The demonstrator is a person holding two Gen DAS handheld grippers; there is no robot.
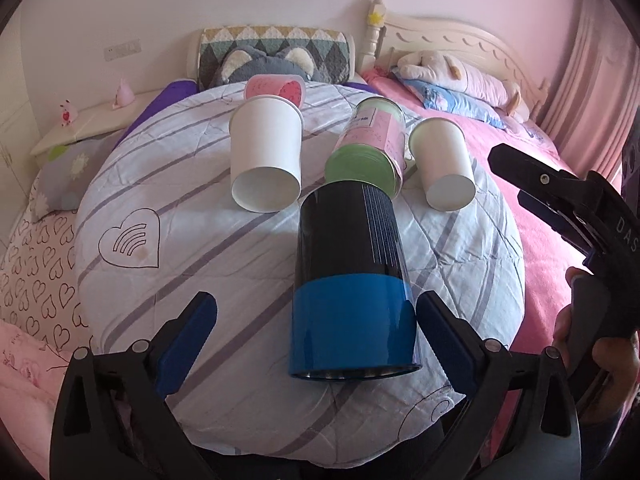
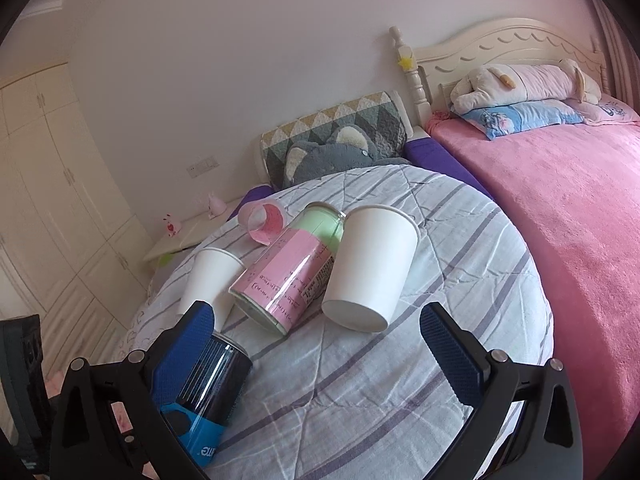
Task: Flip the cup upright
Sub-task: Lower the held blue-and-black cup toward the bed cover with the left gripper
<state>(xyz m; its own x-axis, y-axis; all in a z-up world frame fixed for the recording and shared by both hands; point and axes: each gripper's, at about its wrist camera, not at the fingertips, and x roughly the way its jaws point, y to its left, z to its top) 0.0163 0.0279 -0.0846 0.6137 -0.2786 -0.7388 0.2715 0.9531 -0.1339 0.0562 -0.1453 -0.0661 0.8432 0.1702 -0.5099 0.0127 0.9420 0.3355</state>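
A black and blue cup (image 1: 350, 280) lies on its side on a round striped cushion (image 1: 180, 240), mouth toward me. My left gripper (image 1: 316, 316) is open, its fingers on either side of the cup's blue end, the right pad (image 1: 438, 328) almost touching it. Beyond lie two white paper cups (image 1: 266, 156) (image 1: 444, 162), a pink and green cup (image 1: 370, 144) and a small pink cup (image 1: 276, 88), all on their sides. My right gripper (image 2: 316, 344) is open and empty above the cushion; the black and blue cup (image 2: 208, 392) lies by its left finger.
The cushion (image 2: 380, 400) sits on a bed with a pink blanket (image 2: 560, 208) at the right. Plush toys (image 2: 524, 80) and pillows lie by the headboard. A bedside table (image 1: 80, 124) and a wardrobe (image 2: 44, 200) stand at the left.
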